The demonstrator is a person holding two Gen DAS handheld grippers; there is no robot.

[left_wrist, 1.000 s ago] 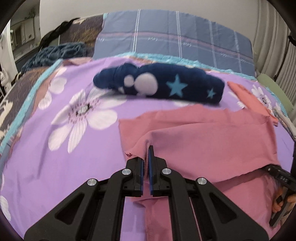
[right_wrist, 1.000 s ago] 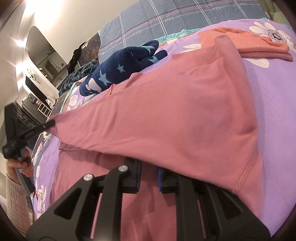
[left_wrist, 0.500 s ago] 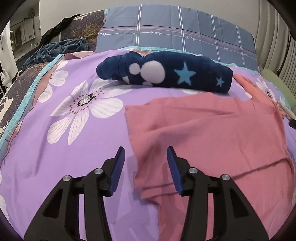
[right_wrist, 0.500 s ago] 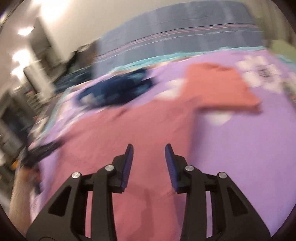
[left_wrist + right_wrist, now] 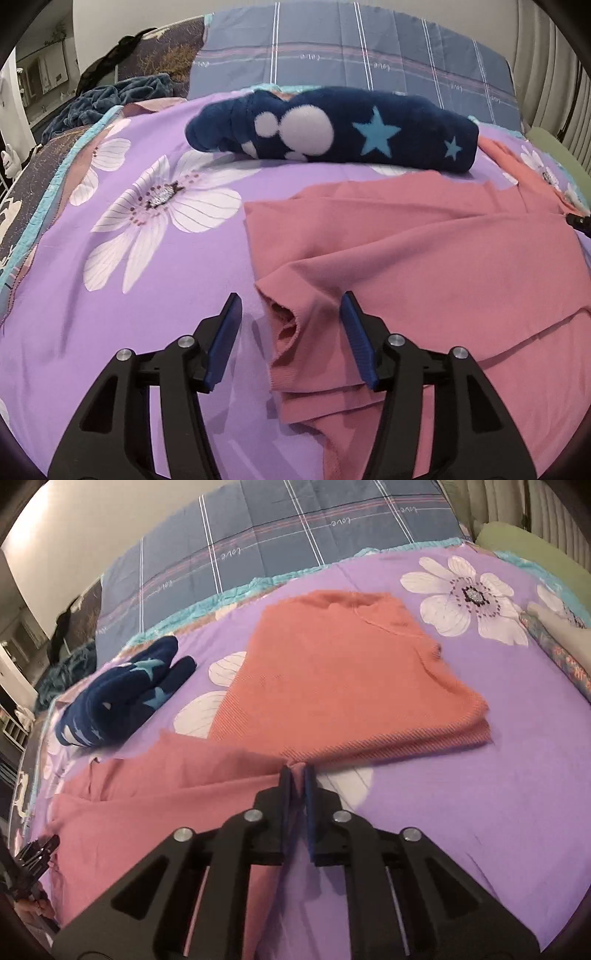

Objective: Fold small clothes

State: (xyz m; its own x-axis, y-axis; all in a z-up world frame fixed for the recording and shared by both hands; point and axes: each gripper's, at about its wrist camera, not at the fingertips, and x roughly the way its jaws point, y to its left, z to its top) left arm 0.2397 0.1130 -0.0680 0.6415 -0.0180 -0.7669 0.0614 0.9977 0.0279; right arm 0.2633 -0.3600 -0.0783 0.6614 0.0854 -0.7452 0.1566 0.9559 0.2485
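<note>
Left gripper (image 5: pixel 290 314): I have its fingers spread wide, holding nothing; they hang low over the bed.
Pink knit garment (image 5: pixel 424 266): I see it lying partly folded on the purple flower-print bedspread (image 5: pixel 129 258). Its rumpled near-left corner sits between my left fingers, with the left blue pad (image 5: pixel 225 339) over bare bedspread and the right pad over the cloth.
Dark blue fleece roll with stars and white dots (image 5: pixel 332 133): it lies beyond the pink garment, near the grey-blue checked pillow (image 5: pixel 351 59).
Right gripper (image 5: pixel 296 775): I have its fingers closed to a thin gap, pinching the pink garment's right corner just above the bedspread.
Folded orange ribbed sweater (image 5: pixel 340 672): just beyond my right fingertips, flat on the bedspread.
</note>
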